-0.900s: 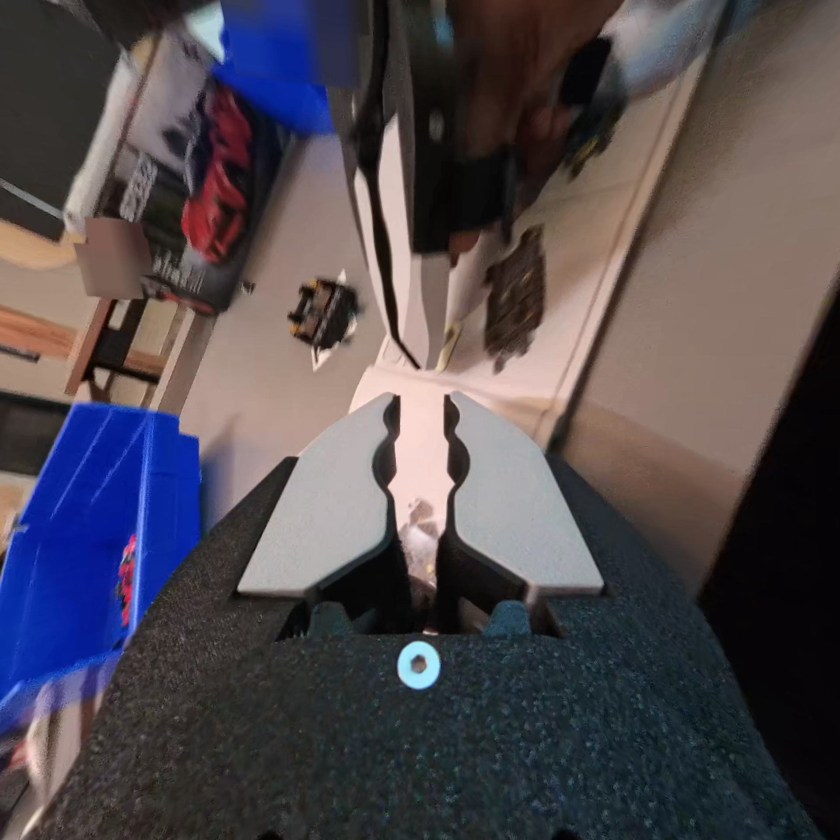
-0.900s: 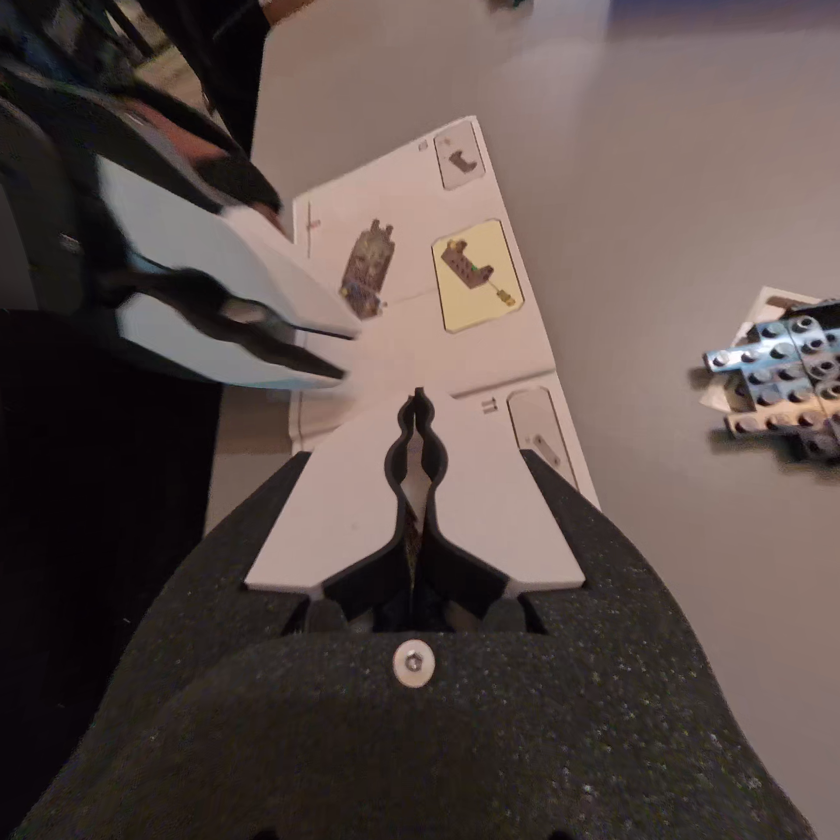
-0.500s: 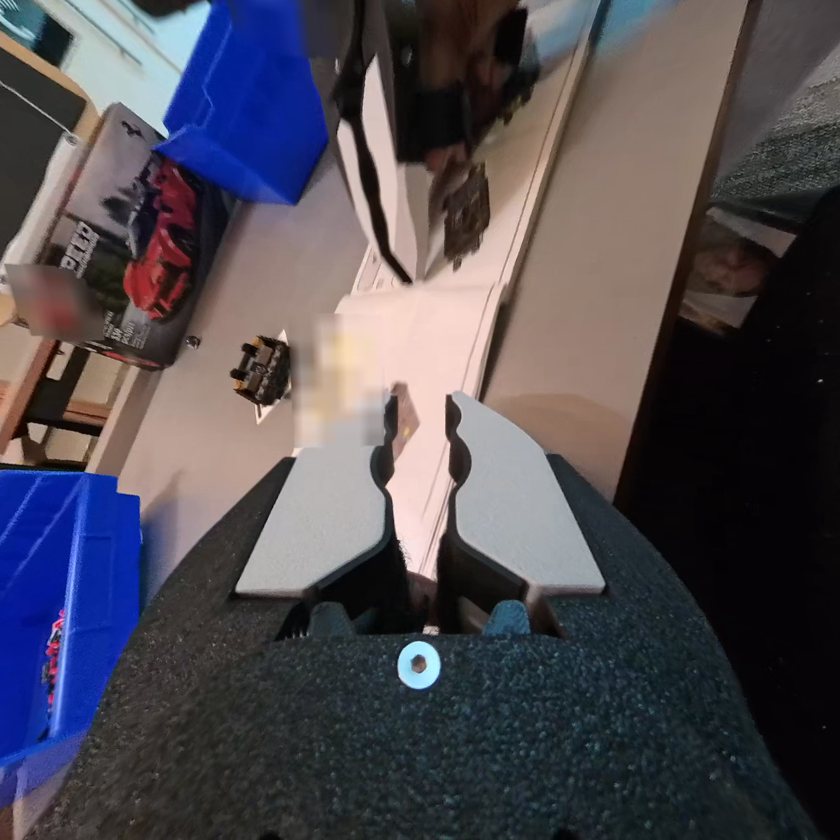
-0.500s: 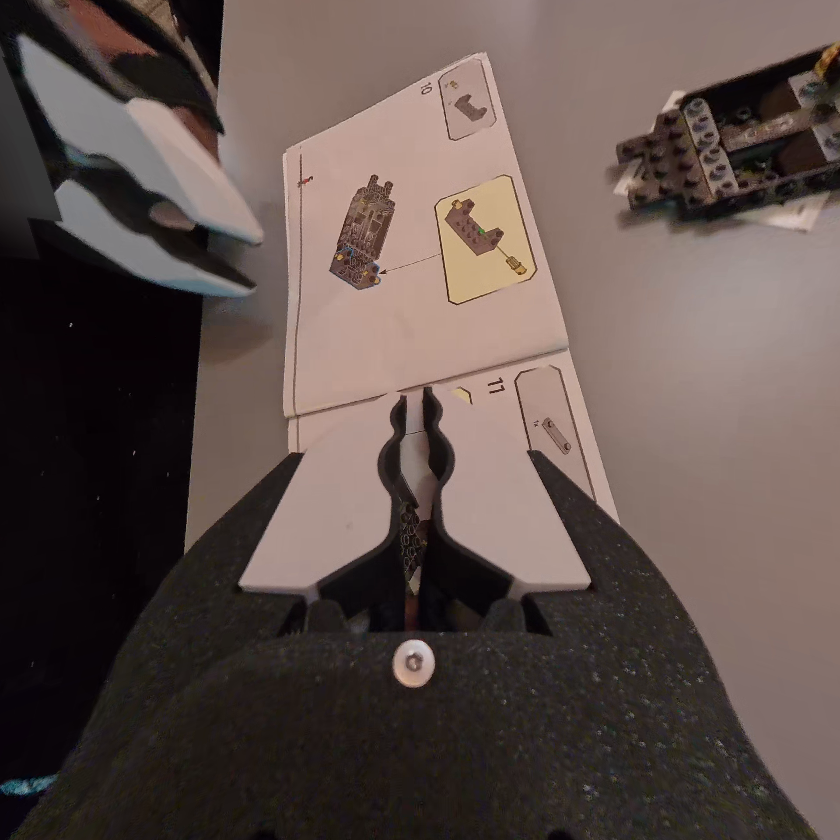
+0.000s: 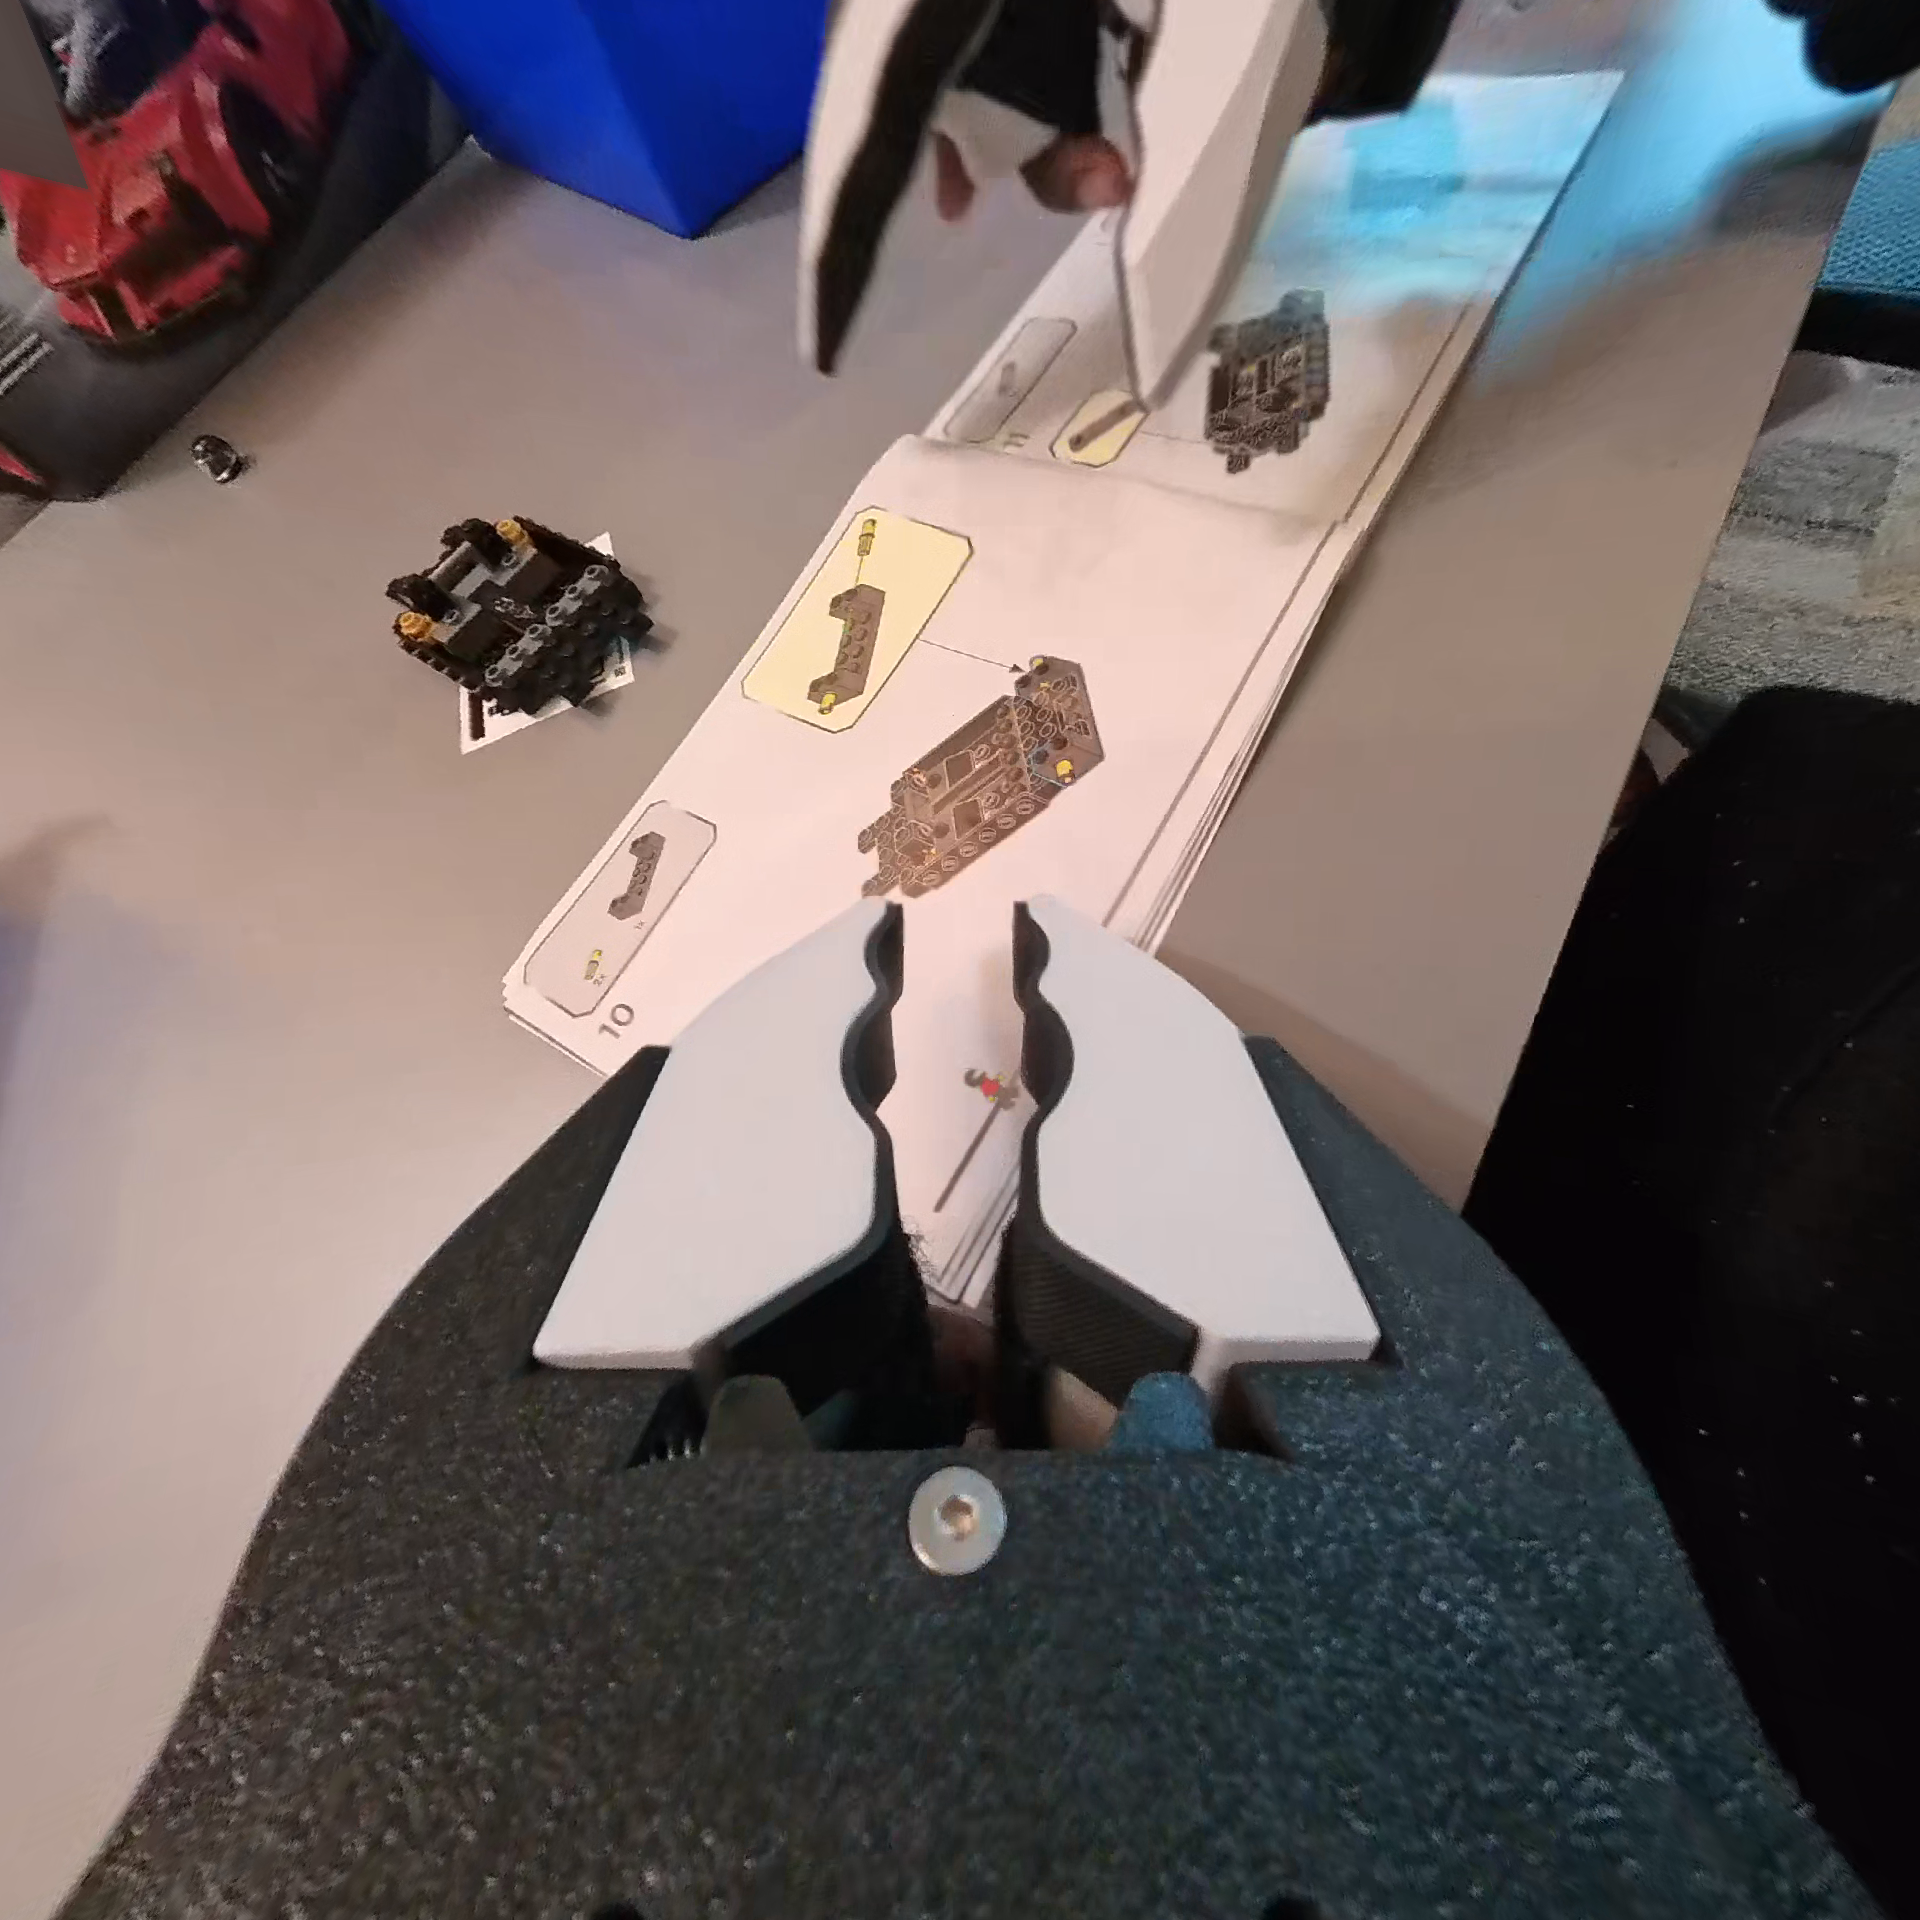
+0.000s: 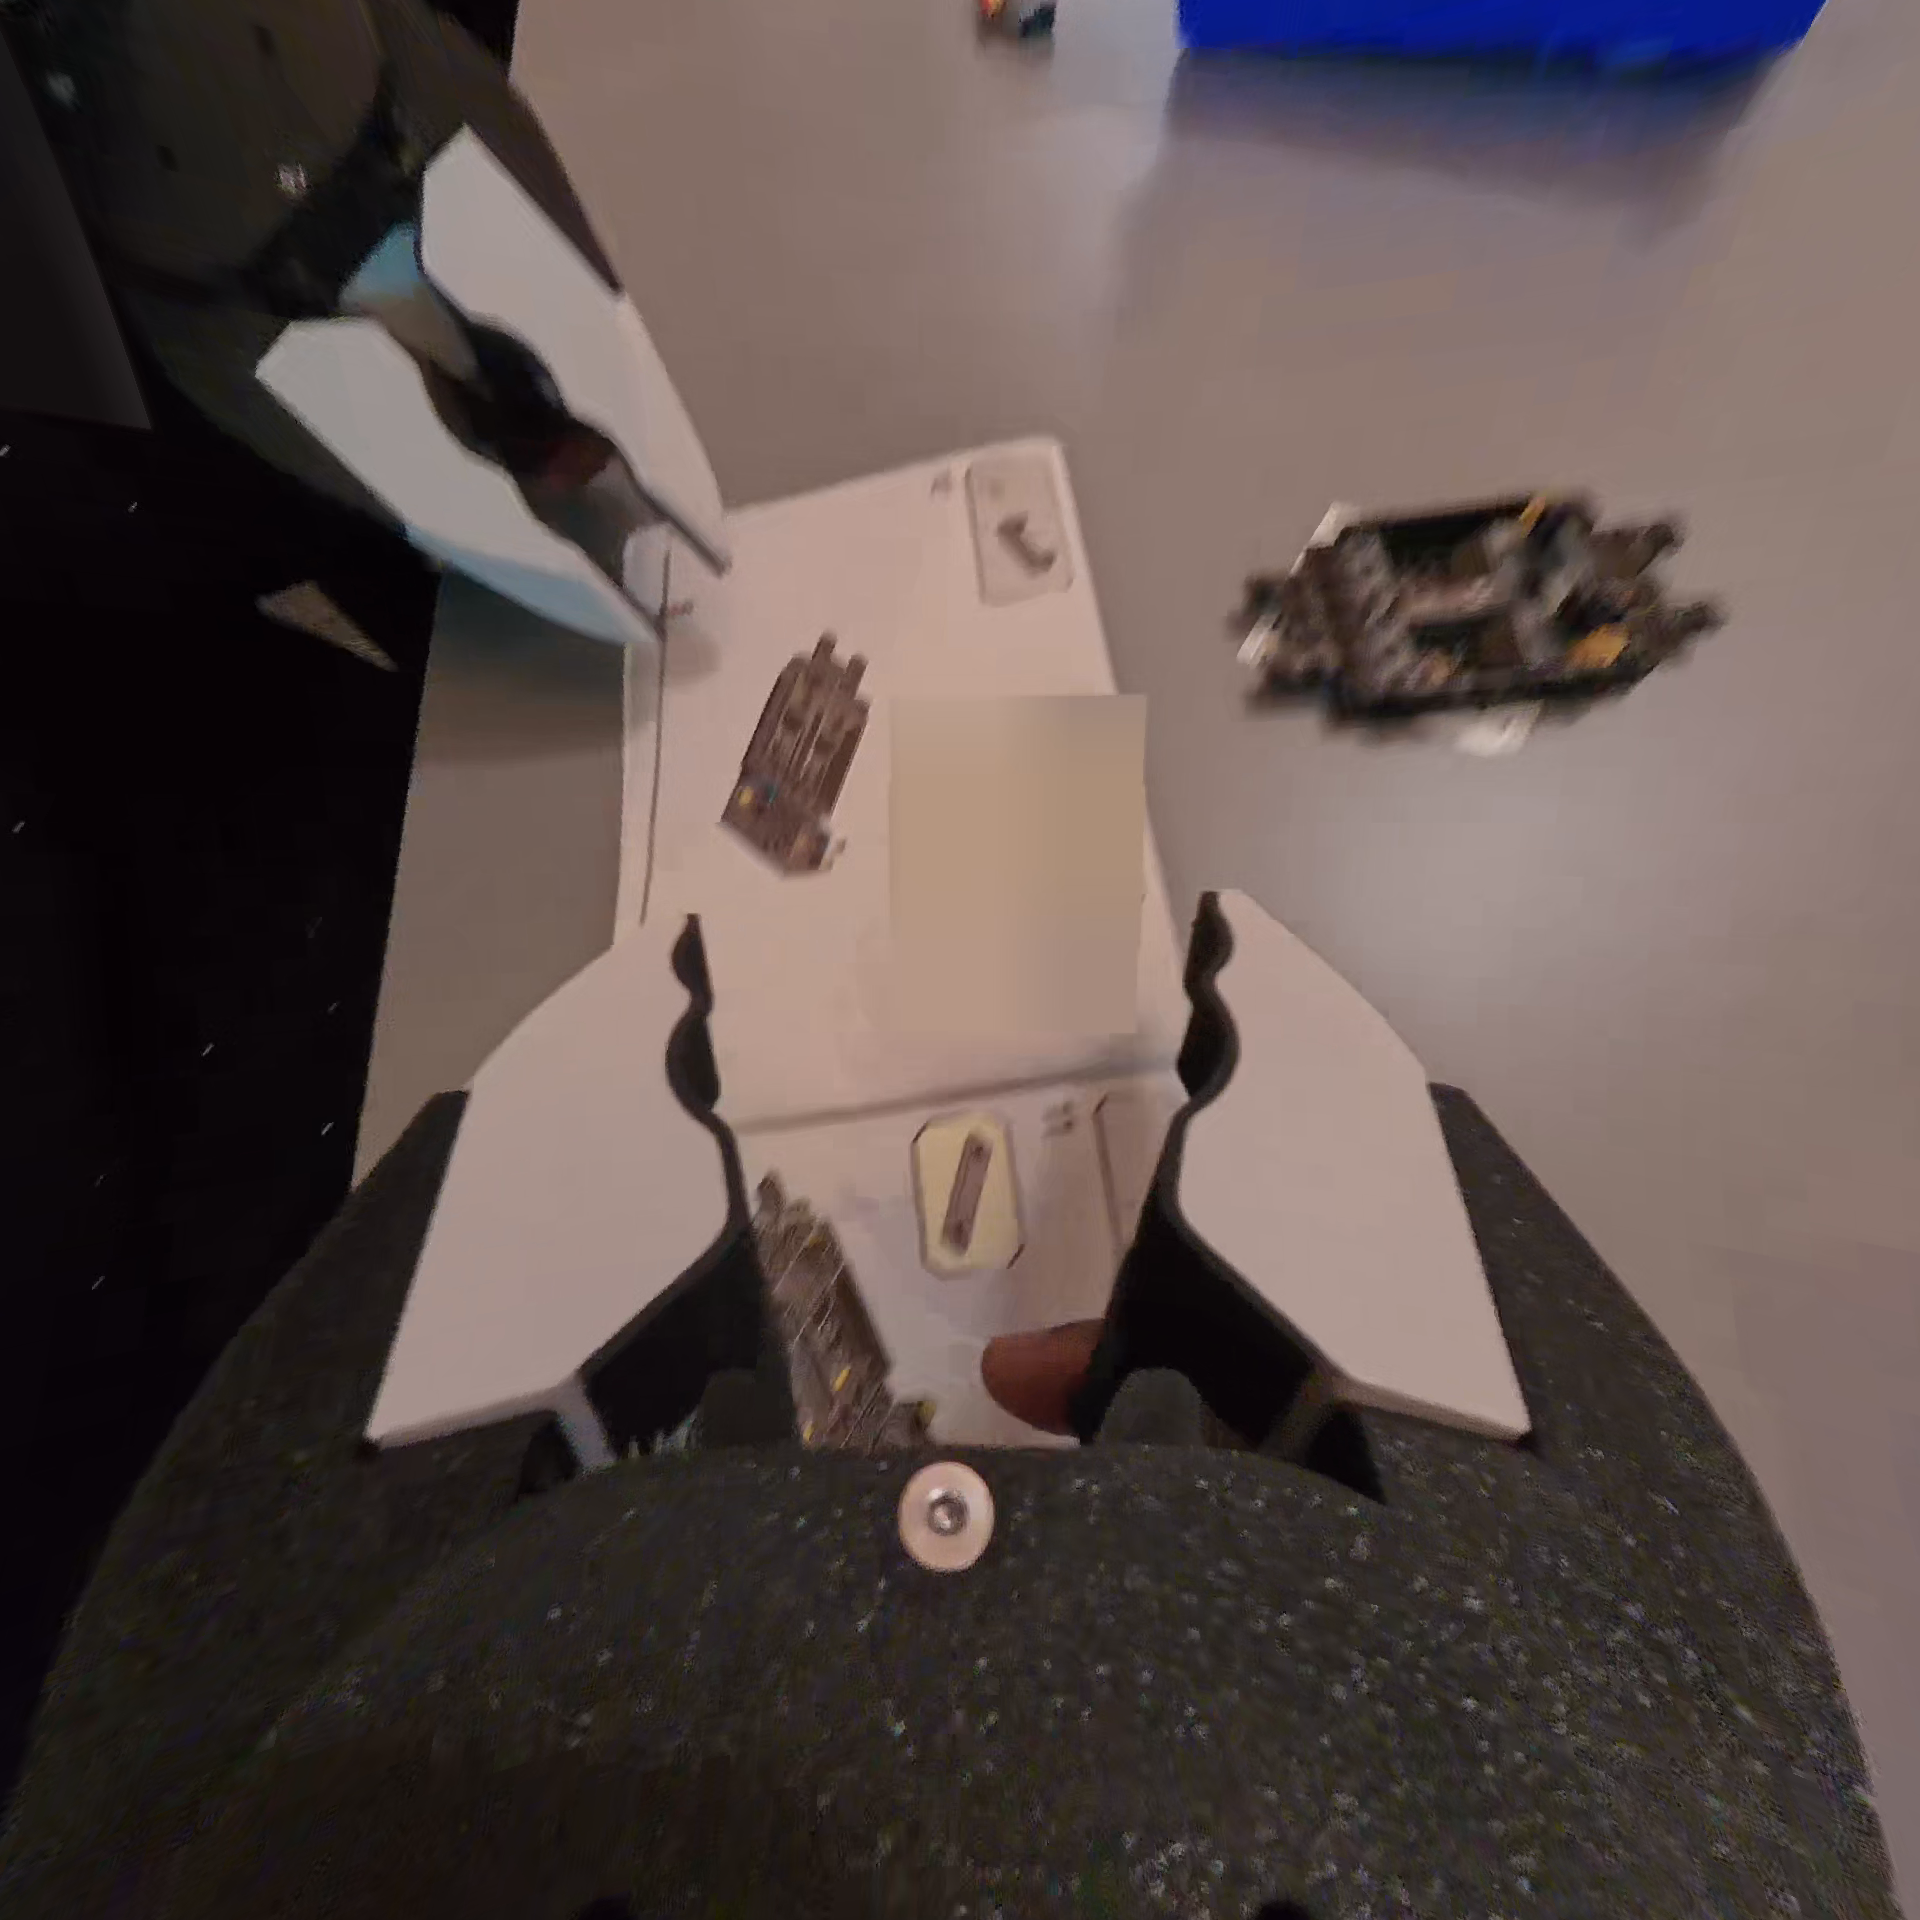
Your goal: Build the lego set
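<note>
We hold the left gripper [image 5: 956, 920] slightly parted and the right gripper [image 6: 940, 935] wide open, both empty, over the open booklet [image 5: 997, 582]; the lego model [image 5: 516, 608] sits left.

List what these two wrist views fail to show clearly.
- Partly built lego model: smeared by motion blur in the right wrist view; its bricks cannot be told apart.
- Instruction booklet: one panel lies under a mosaic patch in the right wrist view.
- Blue bin: cut off by the top edge of the left wrist view; contents unseen.
- Small dark piece: too small to identify.
</note>
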### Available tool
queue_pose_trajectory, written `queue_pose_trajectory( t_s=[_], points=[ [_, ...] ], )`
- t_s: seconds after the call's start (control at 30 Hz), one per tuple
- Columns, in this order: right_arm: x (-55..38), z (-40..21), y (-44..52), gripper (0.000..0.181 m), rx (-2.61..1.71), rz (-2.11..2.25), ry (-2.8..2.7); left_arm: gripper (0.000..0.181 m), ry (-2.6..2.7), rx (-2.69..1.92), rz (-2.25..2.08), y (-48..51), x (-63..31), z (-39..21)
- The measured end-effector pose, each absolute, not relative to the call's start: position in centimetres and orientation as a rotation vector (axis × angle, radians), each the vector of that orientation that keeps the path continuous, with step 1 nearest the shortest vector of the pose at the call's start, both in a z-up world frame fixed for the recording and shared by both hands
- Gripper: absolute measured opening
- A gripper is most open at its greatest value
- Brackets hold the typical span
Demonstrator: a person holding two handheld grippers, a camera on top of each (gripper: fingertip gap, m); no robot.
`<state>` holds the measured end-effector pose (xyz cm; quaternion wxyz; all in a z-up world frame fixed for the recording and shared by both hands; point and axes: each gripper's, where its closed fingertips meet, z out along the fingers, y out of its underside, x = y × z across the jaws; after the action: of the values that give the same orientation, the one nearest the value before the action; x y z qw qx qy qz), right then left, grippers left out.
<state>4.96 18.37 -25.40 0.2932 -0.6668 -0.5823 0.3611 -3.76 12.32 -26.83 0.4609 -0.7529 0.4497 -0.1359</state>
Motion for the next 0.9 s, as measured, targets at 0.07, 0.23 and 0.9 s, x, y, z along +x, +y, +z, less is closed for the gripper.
queue_pose_trajectory(
  t_s=[0.07,0.23,0.9],
  points=[
    [3.5,-24.4,19.9,0.1,-1.749,0.882,-1.573,0.02,1.109,-1.863,-0.349,12.3,-3.7,-26.9],
    [0.0,-25.5,25.7,0.12,-1.865,0.624,-1.675,0.024,1.139,-1.901,-0.369,12.2,-3.6,-27.6],
    [-2.9,-29.5,30.5,0.093,-1.981,0.477,-1.899,0.026,1.138,-1.917,-0.446,12.0,-3.5,-27.5]
  ],
)
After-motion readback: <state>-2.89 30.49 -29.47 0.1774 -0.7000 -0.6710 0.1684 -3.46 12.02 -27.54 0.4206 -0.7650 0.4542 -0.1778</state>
